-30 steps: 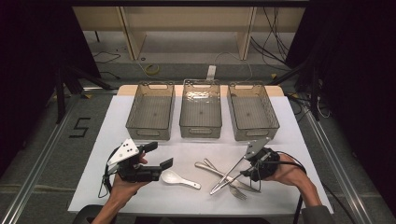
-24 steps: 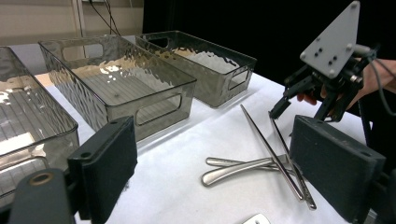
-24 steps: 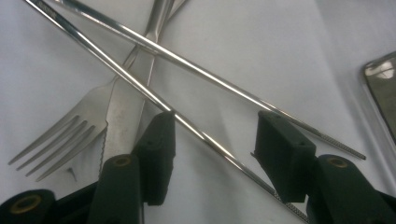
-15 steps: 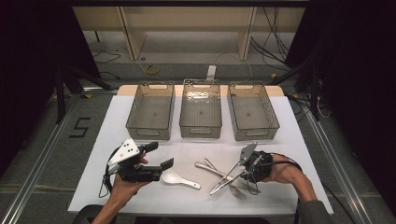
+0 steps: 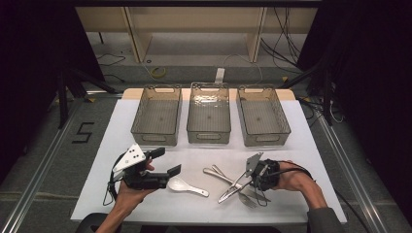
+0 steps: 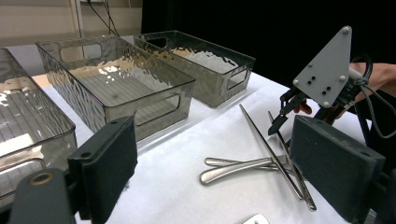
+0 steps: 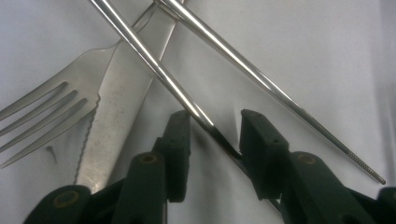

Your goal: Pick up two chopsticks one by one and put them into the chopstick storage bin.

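the right gripper (image 5: 252, 182) points down into the cutlery pile on the white table (image 5: 301, 145), its jaws half-narrowed and just closing around one steel chopstick (image 7: 154, 65), which lies between the pads (image 7: 180, 140) without being pinched yet. beside it lie a second chopstick (image 7: 261, 79), a knife (image 7: 116, 116) and a fork (image 7: 46, 112). the left gripper (image 5: 163, 162) hovers wide open, holding nothing, near a white spoon (image 5: 187, 187).
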`<act>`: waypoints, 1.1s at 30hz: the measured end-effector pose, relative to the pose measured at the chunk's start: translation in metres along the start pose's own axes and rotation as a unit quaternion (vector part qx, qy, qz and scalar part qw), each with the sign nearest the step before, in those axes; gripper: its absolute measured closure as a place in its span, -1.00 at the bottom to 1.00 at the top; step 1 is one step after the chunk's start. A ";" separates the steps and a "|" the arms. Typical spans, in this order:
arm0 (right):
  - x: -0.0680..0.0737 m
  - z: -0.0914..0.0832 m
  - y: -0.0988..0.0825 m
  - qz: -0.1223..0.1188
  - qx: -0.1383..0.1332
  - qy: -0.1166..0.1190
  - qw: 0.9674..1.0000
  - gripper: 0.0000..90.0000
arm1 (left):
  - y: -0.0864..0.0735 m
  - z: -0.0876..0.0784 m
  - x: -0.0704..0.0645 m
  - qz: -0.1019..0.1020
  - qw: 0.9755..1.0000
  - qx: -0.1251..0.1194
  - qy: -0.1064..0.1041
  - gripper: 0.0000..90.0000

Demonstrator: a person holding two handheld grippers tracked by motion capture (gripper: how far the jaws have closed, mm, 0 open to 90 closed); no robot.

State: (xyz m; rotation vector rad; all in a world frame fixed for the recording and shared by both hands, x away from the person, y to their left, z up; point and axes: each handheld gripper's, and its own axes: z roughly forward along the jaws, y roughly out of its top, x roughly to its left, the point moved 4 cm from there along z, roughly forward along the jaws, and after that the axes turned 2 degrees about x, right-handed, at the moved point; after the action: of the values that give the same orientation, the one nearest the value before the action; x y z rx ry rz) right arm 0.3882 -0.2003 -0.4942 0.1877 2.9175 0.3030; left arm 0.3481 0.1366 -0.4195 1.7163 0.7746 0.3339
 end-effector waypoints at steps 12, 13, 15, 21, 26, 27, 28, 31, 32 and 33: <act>0.006 -0.002 -0.004 -0.060 0.009 -0.003 0.998 0.67 | 0.000 0.000 0.000 0.000 1.000 0.000 -0.001 -0.68; 0.007 -0.003 -0.005 -0.063 0.009 -0.003 0.998 0.69 | 0.000 0.000 0.000 0.001 1.000 0.000 -0.001 -0.68; 0.008 -0.003 -0.005 -0.073 0.007 -0.004 0.997 0.73 | 0.000 0.000 0.000 0.000 1.000 0.000 -0.001 -0.68; 0.012 -0.003 -0.008 -0.103 0.009 -0.003 0.995 0.90 | 0.000 0.000 -0.001 0.001 1.000 0.000 -0.001 -0.68; 0.013 -0.005 -0.011 -0.112 0.004 0.004 0.994 0.92 | 0.000 0.000 0.000 0.002 1.000 0.000 0.000 -0.68; 0.013 -0.005 -0.011 -0.111 0.002 0.003 0.994 0.93 | 0.000 0.000 0.000 0.002 1.000 0.000 -0.001 -0.68; 0.012 -0.006 -0.011 -0.110 0.001 0.001 0.994 0.93 | 0.000 0.000 0.000 0.001 1.000 0.000 0.000 -0.68; 0.012 -0.009 -0.010 -0.106 -0.008 0.004 0.994 0.93 | 0.000 0.000 0.000 0.002 1.000 0.000 0.000 -0.68; 0.012 -0.009 -0.010 -0.104 -0.013 0.005 0.995 0.94 | 0.000 0.000 0.000 0.002 1.000 0.000 0.001 -0.68; 0.012 -0.010 -0.010 -0.103 -0.013 0.005 0.995 0.94 | 0.000 0.000 0.000 0.002 1.000 0.000 0.000 -0.68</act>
State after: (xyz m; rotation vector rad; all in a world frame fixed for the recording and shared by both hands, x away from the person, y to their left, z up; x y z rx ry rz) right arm 0.3737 -0.2103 -0.4891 -0.1182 2.9096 0.3076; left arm 0.3483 0.1364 -0.4195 1.7182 0.7720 0.3362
